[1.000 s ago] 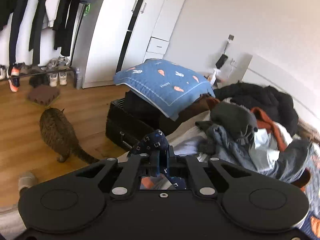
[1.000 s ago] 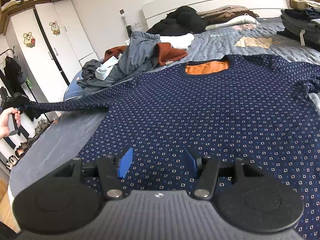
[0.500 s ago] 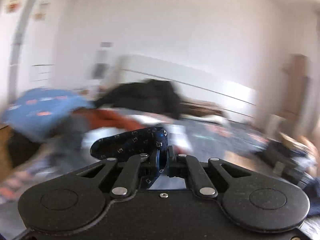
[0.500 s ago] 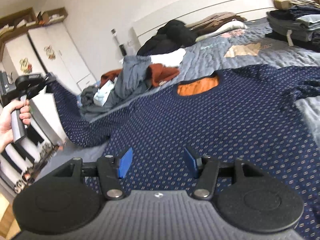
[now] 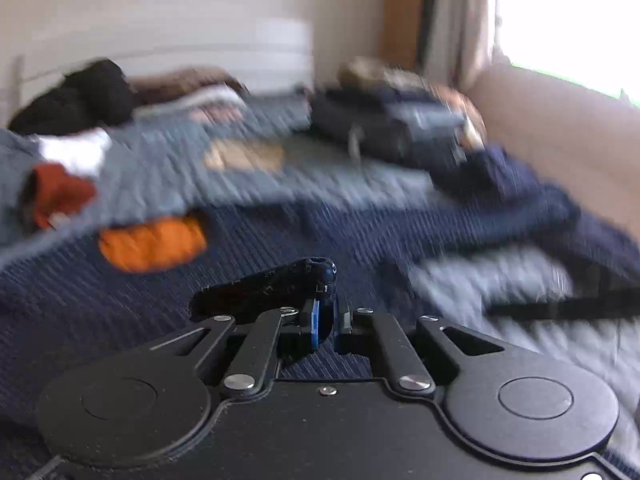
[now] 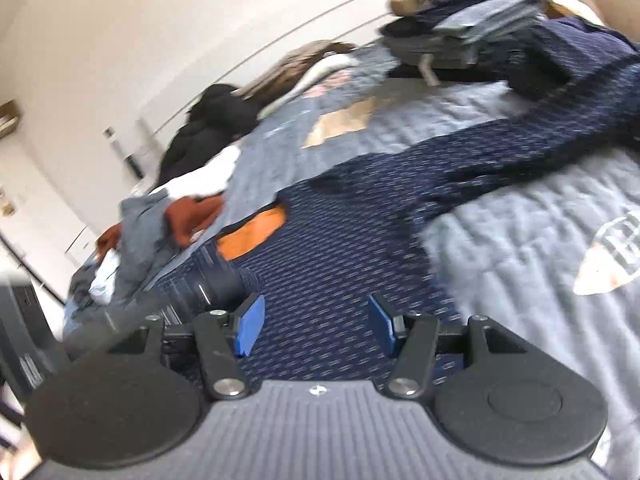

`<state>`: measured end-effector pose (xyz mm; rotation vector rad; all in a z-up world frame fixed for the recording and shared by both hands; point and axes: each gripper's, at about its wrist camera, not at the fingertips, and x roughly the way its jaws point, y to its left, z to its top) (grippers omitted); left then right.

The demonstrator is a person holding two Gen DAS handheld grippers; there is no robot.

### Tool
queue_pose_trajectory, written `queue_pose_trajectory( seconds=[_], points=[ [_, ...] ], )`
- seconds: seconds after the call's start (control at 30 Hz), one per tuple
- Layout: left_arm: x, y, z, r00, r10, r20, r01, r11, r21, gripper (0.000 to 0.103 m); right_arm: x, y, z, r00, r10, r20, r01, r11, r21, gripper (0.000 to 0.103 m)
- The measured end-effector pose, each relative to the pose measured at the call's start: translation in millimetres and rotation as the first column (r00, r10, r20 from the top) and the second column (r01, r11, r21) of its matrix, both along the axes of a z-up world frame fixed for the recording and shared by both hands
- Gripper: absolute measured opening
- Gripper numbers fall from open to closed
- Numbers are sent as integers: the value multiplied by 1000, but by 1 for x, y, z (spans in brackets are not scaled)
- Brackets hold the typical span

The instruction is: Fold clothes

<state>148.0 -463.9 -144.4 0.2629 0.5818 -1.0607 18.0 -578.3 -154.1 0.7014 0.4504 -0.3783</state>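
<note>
Grey quilted bedspread [image 6: 500, 240] w/ white headboard [image 5: 240, 46] at far edge. Navy dotted knit sweater [image 6: 340, 248], orange inside neck, spread flat mid-bed. Folded clothes stack [image 6: 460, 28] at far right corner; loose clothes heap [image 6: 160, 220] along left edge. Left gripper [image 5: 325, 312] clamped on navy sleeve cuff [image 5: 272, 286]. Right gripper [image 6: 316, 326] spread wide over sweater. Left view blurred.

Navy sweater [image 6: 344, 240] with small pale dots, orange neck lining [image 6: 252, 232]; grey quilt [image 6: 520, 232].

A grey quilted bedspread [image 6: 500, 240] lies below a white headboard [image 5: 240, 44].
</note>
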Motion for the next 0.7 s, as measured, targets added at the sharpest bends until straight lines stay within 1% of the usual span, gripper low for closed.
queue_pose_trajectory(
  seconds=[0.07,0.1,0.13,0.17,0.2,0.23,0.33,0.37,0.43,0.5,0.6,0.63,0.7],
  points=[
    [-6,7,-11,1000,6,-13,-5,1000,30,13,-2,-7,-3,1000,-13,-5,13,1000,9,56],
    [-10,16,-12,1000,18,-19,-18,999,27,22,-2,-10,-4,1000,-19,-7,19,1000,14,56],
    [-13,27,-12,999,34,-26,-34,999,17,41,-3,-13,-5,1000,-26,-10,26,1000,18,56],
    [-16,38,-12,998,50,-33,-50,999,7,48,-4,-17,-6,999,-32,-12,32,999,23,56],
    [-19,53,-9,996,74,-45,-75,997,-18,58,-5,-20,-8,999,-38,-15,39,999,27,56],
    [-22,67,-4,994,95,-58,-97,995,-36,58,-4,-21,-9,999,-32,-17,32,999,29,56],
    [-31,109,4,984,171,-42,-172,985,-32,58,9,-8,-12,999,46,-21,-46,999,13,57],
    [-33,121,7,979,201,-33,-202,979,-34,59,15,-2,-13,997,74,-30,-74,997,-7,57],
    [-35,140,11,966,258,-22,-259,965,-44,64,28,9,-15,991,125,-50,-128,990,-53,57],
    [-31,147,14,962,271,-34,-273,960,-56,65,40,18,-15,983,164,-80,-173,977,-122,57],
    [-28,154,16,960,278,-41,-280,956,-83,65,61,33,-14,963,223,-153,-256,934,-248,57],
    [-27,156,16,959,280,-43,-283,955,-92,65,68,37,-15,953,247,-174,-290,913,-288,57],
    [-24,160,18,958,283,-47,-287,952,-110,66,81,46,-16,933,287,-218,-351,858,-375,57]
  ],
)
